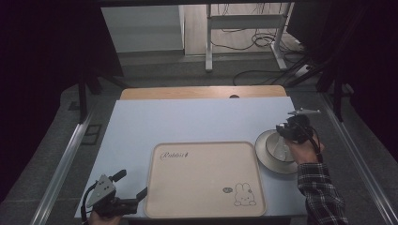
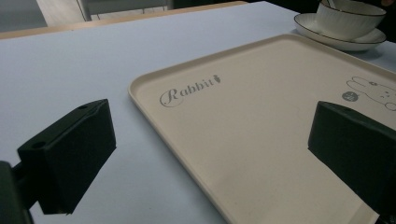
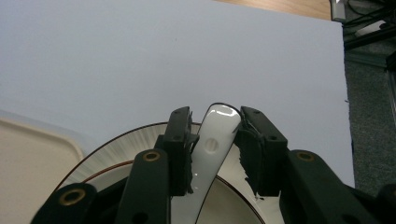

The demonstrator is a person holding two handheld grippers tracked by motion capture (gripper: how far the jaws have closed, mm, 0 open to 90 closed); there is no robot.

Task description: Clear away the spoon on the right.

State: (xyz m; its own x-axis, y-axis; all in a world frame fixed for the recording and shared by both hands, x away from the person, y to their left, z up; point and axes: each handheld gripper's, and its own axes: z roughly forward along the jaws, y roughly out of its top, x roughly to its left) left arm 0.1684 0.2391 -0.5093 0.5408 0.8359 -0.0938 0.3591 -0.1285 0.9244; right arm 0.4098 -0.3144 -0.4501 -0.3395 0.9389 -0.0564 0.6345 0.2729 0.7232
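White table (image 1: 187, 119) is carrying a tray (image 1: 204, 180); right tool (image 3: 215, 140) is pinching a spoon (image 3: 212, 149) over the bowl (image 1: 277, 149); left tool (image 2: 210, 154) is gaping beside the tray.

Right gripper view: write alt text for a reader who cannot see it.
The right hand-held gripper has its two black jaws closed on the handle of a white spoon, which rises between them. Below sit a white bowl and a saucer with a dark rim, on a pale blue table; a beige tray corner shows at left.
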